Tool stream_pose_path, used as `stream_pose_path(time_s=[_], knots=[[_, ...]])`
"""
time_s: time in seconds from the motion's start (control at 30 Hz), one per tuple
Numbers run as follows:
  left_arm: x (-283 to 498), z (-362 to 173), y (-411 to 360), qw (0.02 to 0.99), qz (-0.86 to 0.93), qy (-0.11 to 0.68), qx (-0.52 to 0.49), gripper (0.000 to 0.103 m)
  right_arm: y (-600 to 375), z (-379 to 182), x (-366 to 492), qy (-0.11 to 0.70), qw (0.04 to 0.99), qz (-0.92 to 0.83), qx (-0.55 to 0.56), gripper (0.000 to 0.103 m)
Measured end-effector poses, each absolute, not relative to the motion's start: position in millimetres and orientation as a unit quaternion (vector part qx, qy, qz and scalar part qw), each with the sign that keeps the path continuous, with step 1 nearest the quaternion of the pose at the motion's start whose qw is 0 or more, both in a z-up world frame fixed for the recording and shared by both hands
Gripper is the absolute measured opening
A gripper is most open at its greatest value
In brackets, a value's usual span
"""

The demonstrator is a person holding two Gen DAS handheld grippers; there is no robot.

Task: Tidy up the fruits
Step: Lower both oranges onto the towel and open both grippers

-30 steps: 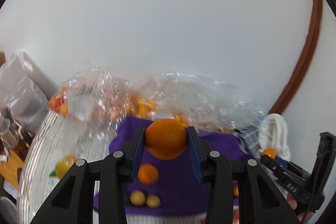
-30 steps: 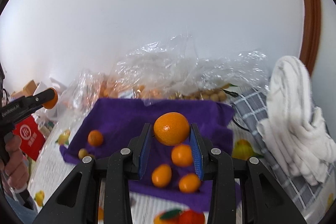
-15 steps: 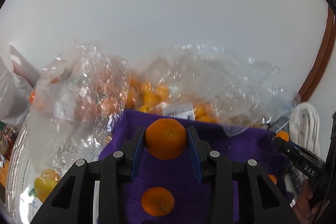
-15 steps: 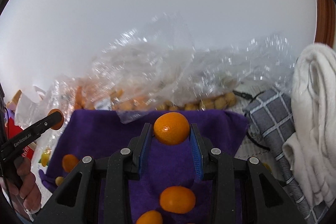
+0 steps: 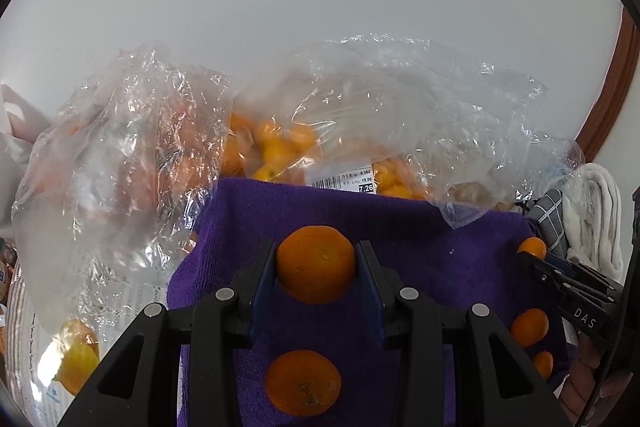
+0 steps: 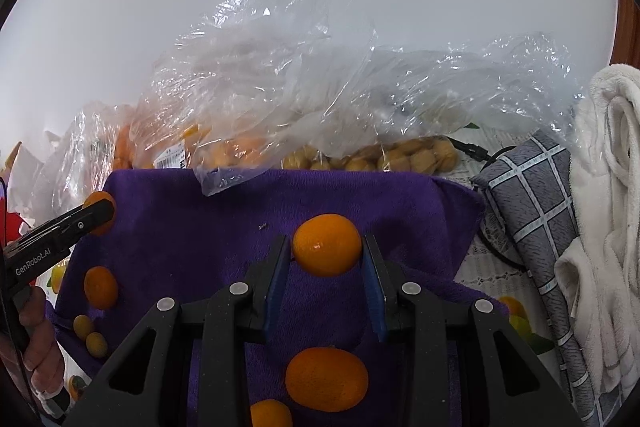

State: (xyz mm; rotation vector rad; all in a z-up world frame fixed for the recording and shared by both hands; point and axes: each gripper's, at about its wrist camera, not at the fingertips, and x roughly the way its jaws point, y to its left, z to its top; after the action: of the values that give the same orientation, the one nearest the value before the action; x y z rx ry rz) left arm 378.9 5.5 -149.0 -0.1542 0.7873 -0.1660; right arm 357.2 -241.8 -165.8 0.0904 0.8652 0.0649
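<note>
Left orange point(image 5: 316, 263): clamped in left tool point(image 5: 316, 267), above purple towel point(image 5: 420, 227).
Right orange point(image 6: 327, 244): clamped in right tool point(image 6: 326, 259), above the towel.
Progress: several oranges point(image 6: 326, 379) already on towel; bagged fruit point(image 5: 280, 147) behind it remains, likely.

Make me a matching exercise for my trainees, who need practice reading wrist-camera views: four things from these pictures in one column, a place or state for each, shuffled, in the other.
Things:
1. left gripper
2. purple cloth
3. clear plastic bags
4. white towel

Places or states:
A. heaped at the far right, beside a grey checked cloth
B. crumpled at the back, fruit showing through
C. shut on an orange, above the cloth
D. spread flat, loose oranges lying on it

Pairs: 1-C, 2-D, 3-B, 4-A
</note>
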Motion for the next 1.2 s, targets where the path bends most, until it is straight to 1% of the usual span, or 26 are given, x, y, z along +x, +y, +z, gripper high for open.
stream_pose_path(time_s=[0.47,1.03,1.07,1.13,1.2], knots=[[383,-162,1,0.909,-0.094,0.401,-0.069,0.038,-248,-176,365,0.442,0.895,0.032,0.051,0.036],[388,-173,-7,0.899,-0.096,0.423,-0.059,0.038,-241,-180,367,0.450,0.891,0.042,0.038,0.036],[389,-174,-7,0.898,-0.094,0.425,-0.062,0.038,-240,-180,368,0.451,0.891,0.045,0.037,0.037],[390,-174,-5,0.898,-0.098,0.424,-0.070,0.039,-238,-182,368,0.453,0.889,0.051,0.038,0.042],[388,-171,-3,0.899,-0.108,0.417,-0.080,0.045,-235,-181,369,0.452,0.890,0.053,0.034,0.046]])
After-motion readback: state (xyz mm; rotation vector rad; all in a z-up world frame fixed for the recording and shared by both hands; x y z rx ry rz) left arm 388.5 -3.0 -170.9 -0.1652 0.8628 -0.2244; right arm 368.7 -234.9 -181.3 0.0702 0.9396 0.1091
